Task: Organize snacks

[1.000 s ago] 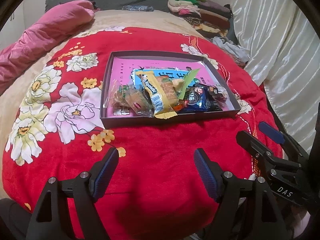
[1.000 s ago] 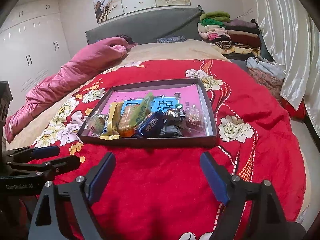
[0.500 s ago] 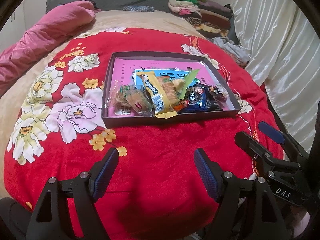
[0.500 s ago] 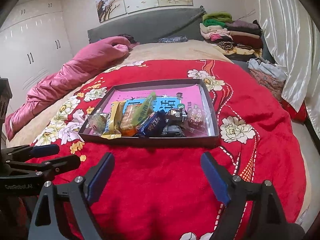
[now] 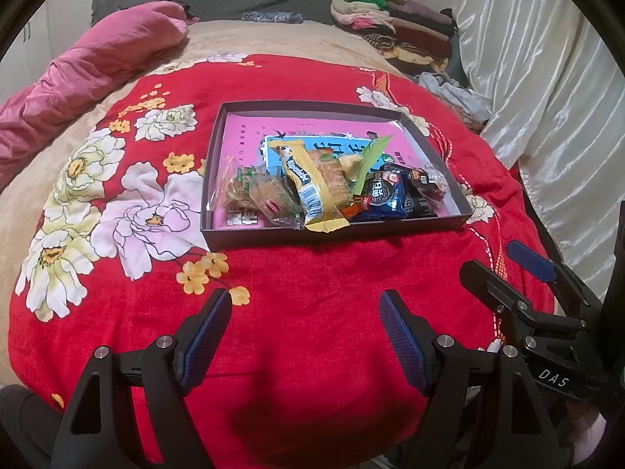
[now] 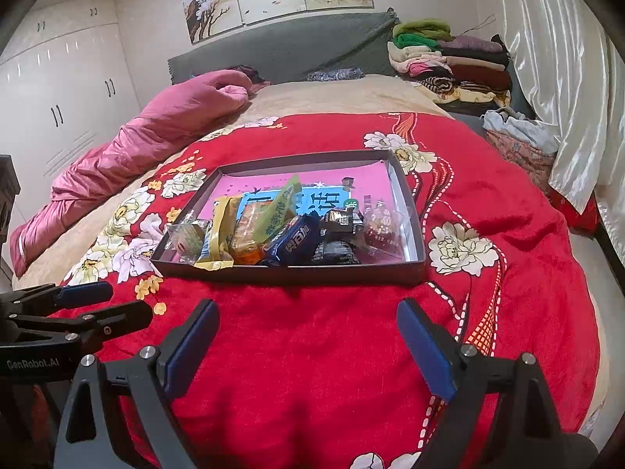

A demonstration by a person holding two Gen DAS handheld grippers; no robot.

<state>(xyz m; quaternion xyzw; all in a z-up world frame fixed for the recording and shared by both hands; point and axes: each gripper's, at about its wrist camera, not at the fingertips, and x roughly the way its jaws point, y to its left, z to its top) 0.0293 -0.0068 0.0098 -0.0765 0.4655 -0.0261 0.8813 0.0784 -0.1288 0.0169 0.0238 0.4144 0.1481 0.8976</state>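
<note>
A shallow dark box (image 5: 336, 233) with a pink printed bottom lies on the red flowered blanket; it also shows in the right wrist view (image 6: 289, 272). Several wrapped snacks are piled along its near side: a yellow bar (image 5: 308, 187), clear-wrapped biscuits (image 5: 269, 199), a blue cookie pack (image 5: 381, 195) (image 6: 291, 240) and dark packets (image 6: 340, 222). My left gripper (image 5: 304, 332) is open and empty over the blanket, short of the box. My right gripper (image 6: 308, 344) is open and empty, also short of the box. Each gripper shows in the other's view.
A pink quilt (image 6: 156, 133) lies at the bed's left. Folded clothes (image 6: 445, 62) are stacked at the far right by the grey headboard. A white curtain (image 5: 547, 78) hangs on the right. Open red blanket (image 6: 312, 371) lies between grippers and box.
Both grippers have drifted very slightly toward the box and a little right. Both stay open; the snacks and box have not moved.
</note>
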